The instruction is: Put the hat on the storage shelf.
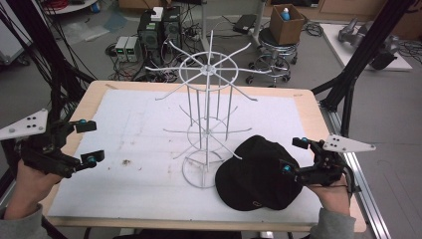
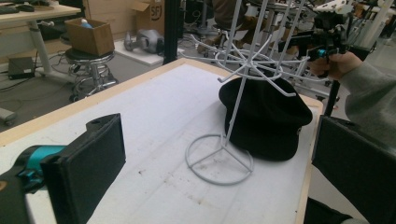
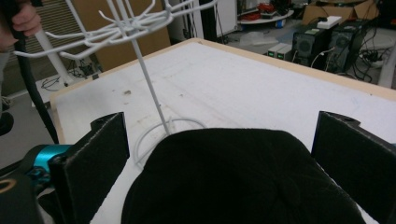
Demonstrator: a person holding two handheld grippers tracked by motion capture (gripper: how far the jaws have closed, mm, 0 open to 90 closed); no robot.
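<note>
A black cap (image 1: 259, 172) lies on the white mat at the front right, against the base ring of a white wire rack (image 1: 206, 124) with hooked arms. My right gripper (image 1: 292, 155) is open at the cap's right edge. In the right gripper view the cap's crown (image 3: 233, 177) sits low between the two wide-apart jaws, with the rack's pole (image 3: 149, 88) beyond it. My left gripper (image 1: 89, 142) is open over the table's left edge, with nothing between its jaws. The left gripper view looks across at the rack (image 2: 233, 112), the cap (image 2: 266, 116) and the right gripper (image 2: 322, 46).
The white mat (image 1: 139, 129) covers a wooden table (image 1: 308, 107). Black frame legs (image 1: 358, 64) stand at the right and left. Behind the table are a stool carrying a cardboard box (image 1: 286, 25), computers (image 1: 159, 27) and cables on the floor.
</note>
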